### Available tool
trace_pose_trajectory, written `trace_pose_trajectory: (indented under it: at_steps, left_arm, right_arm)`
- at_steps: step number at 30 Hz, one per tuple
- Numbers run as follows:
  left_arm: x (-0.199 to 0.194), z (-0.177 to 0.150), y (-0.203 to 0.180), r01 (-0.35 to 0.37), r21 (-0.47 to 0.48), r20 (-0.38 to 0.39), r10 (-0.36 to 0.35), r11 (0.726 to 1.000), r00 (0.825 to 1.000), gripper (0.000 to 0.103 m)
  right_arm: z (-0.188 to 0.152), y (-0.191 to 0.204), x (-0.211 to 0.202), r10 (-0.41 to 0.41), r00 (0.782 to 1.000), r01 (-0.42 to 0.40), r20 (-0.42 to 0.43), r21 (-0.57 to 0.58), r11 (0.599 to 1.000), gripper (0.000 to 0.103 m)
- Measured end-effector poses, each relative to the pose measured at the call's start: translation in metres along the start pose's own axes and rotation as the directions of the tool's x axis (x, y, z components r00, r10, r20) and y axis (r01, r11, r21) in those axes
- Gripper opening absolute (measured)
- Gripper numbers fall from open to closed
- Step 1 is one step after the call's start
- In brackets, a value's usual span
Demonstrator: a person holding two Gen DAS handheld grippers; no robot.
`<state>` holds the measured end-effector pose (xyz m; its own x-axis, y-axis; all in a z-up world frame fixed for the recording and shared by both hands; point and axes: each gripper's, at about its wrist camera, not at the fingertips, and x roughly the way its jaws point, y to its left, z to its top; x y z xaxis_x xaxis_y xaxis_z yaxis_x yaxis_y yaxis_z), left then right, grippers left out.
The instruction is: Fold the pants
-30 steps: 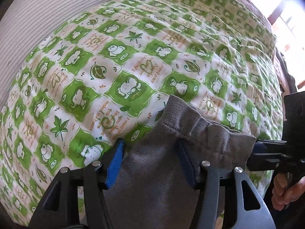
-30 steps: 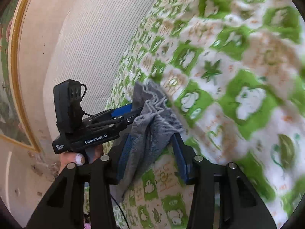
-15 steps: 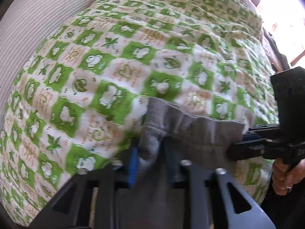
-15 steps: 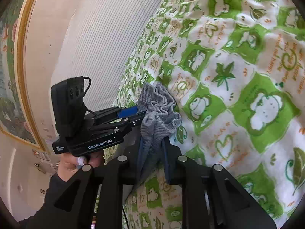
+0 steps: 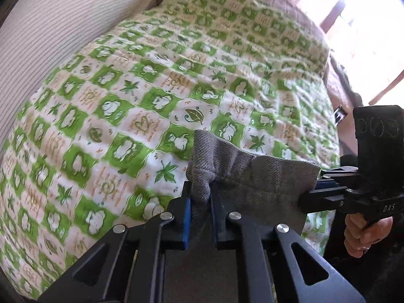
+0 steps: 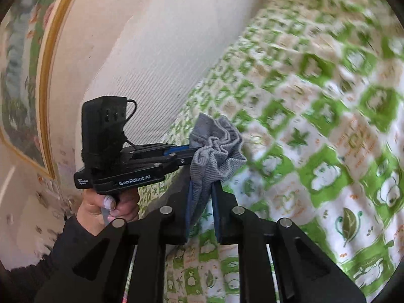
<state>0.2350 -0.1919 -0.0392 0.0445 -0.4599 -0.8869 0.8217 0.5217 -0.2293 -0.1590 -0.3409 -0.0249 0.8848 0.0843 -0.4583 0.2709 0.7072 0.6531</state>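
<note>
The grey pants (image 5: 242,174) hang by their top edge between both grippers, above the green-and-white bed cover (image 5: 141,101). My left gripper (image 5: 200,189) is shut on one bunched corner of the pants. My right gripper (image 6: 204,189) is shut on the other bunched corner (image 6: 217,149). In the left wrist view the right gripper (image 5: 318,186) comes in from the right, at the cloth's far end. In the right wrist view the left gripper (image 6: 184,151) comes in from the left, held by a hand (image 6: 106,207). The lower part of the pants is hidden below the jaws.
A white striped headboard cushion (image 5: 58,25) borders the bed on the left. A gold-framed picture (image 6: 25,75) hangs on the wall behind it. A pinkish quilt (image 5: 285,2) lies at the far end of the bed, near a bright window (image 5: 366,25).
Both grippers closed from open onto the corners of the pants' top edge. They have since lifted the cloth and moved over the bed.
</note>
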Motion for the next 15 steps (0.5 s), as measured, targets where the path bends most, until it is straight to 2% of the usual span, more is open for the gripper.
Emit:
trace_pose_trajectory:
  at_steps: [3, 7, 15]
  left_arm:
    - [-0.028, -0.016, 0.011, 0.041, -0.046, 0.083, -0.038, 0.998, 0.996, 0.010]
    - [-0.062, -0.036, 0.019, 0.061, -0.080, 0.179, -0.046, 0.995, 0.983, 0.010]
    - [-0.100, -0.094, 0.040, 0.076, -0.199, 0.300, -0.013, 0.977, 0.954, 0.010]
  right_arm:
    - [0.000, 0.021, 0.005, 0.039, 0.999, -0.039, -0.001, -0.058, 0.998, 0.016]
    - [-0.002, 0.052, 0.012, 0.105, 0.994, -0.107, -0.020, -0.139, 0.984, 0.016]
    - [-0.026, 0.108, 0.052, 0.150, 0.974, -0.194, -0.172, -0.282, 0.940, 0.016]
